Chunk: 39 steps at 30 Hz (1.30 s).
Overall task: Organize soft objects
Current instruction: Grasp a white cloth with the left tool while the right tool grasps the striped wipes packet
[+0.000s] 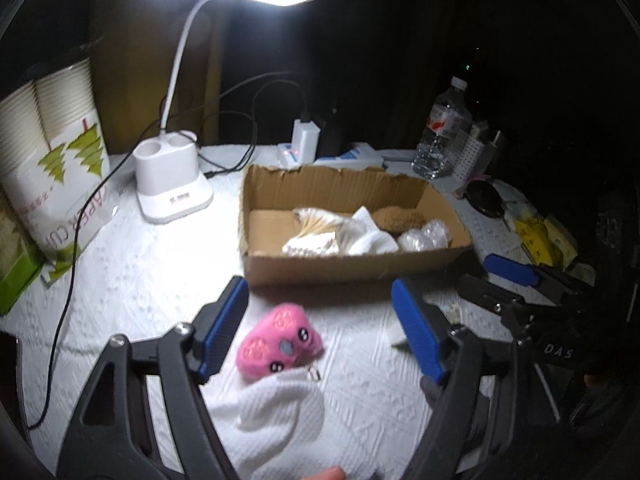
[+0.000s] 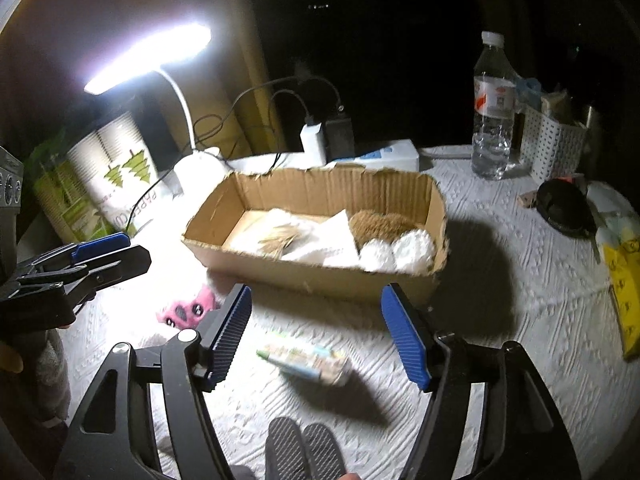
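Note:
A pink plush toy [image 1: 278, 342] lies on the white tablecloth between the fingers of my open left gripper [image 1: 320, 324]; it also shows in the right wrist view [image 2: 190, 308]. A white knit cloth [image 1: 276, 408] lies just below it. My right gripper [image 2: 316, 332] is open above a small packet of tissues [image 2: 308, 360]. An open cardboard box [image 1: 344, 268] stands beyond, holding white cloths [image 1: 372, 232], a brown fuzzy item [image 1: 398, 218] and wrapped white balls [image 1: 424, 236]. The box also shows in the right wrist view [image 2: 320, 276].
A lit desk lamp [image 1: 172, 188] stands left of the box with black cables. A paper cup pack [image 1: 52, 168] is at the far left. A water bottle [image 2: 492, 112], a white basket [image 2: 556, 148], a black round item [image 2: 564, 208] and a yellow pack [image 2: 624, 292] are at the right.

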Motion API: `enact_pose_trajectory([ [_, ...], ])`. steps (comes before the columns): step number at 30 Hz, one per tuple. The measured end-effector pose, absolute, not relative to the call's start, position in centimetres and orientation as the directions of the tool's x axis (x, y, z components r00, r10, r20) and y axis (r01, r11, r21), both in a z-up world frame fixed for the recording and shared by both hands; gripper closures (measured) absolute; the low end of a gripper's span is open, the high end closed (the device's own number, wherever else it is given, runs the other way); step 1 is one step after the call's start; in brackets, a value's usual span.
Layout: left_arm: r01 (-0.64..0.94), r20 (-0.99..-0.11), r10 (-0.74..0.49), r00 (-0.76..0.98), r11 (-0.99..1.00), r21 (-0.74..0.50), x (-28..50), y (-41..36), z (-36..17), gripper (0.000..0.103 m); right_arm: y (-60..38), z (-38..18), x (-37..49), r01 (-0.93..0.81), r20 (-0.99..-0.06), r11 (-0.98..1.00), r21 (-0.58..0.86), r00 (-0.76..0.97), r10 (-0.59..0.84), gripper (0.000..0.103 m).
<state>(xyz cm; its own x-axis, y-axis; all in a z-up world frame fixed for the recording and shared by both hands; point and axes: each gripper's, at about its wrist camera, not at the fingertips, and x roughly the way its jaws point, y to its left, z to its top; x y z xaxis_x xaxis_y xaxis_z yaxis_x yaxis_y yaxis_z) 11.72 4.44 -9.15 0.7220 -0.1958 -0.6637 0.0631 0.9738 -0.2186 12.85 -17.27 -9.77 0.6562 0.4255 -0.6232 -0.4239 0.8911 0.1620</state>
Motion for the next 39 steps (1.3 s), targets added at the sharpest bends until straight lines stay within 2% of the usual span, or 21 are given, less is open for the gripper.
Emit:
enact_pose_trajectory([
  [17, 0.008, -0.698, -0.188, 0.691, 0.968, -0.252, 8.5, 6.6, -12.8, 0.026, -15.2, -13.3, 12.1, -0.419, -0.689, 0.894, 0.161, 0.6, 0.405, 0.03],
  [20, -0.002, -0.709, -0.186, 0.68, 0.967, -0.256, 8.3, 7.0, -13.7, 0.026, -15.0, -13.6, 12.3, -0.409, -0.693, 0.9, 0.15, 0.606, 0.391, 0.023],
  [33, 0.011, -0.762, -0.199, 0.616, 0.97, -0.245, 7.6, 6.9, -16.5, 0.026, -14.5, -15.3, 13.5, -0.387, -0.727, 0.911, 0.143, 0.583, 0.362, 0.023],
  [36, 0.01, -0.779, -0.2, 0.595, 0.97, -0.241, 7.7, 6.9, -17.1, 0.026, -14.4, -15.4, 13.5, -0.391, -0.734, 0.91, 0.138, 0.577, 0.359, 0.025],
  [37, 0.011, -0.782, -0.2, 0.591, 0.971, -0.24, 7.7, 6.8, -17.2, 0.026, -14.3, -15.5, 13.5, -0.395, -0.736, 0.909, 0.135, 0.575, 0.359, 0.032],
  [39, 0.022, -0.79, -0.203, 0.579, 0.972, -0.234, 7.8, 6.4, -17.4, 0.026, -14.3, -15.4, 13.5, -0.4, -0.734, 0.907, 0.132, 0.575, 0.361, 0.032],
])
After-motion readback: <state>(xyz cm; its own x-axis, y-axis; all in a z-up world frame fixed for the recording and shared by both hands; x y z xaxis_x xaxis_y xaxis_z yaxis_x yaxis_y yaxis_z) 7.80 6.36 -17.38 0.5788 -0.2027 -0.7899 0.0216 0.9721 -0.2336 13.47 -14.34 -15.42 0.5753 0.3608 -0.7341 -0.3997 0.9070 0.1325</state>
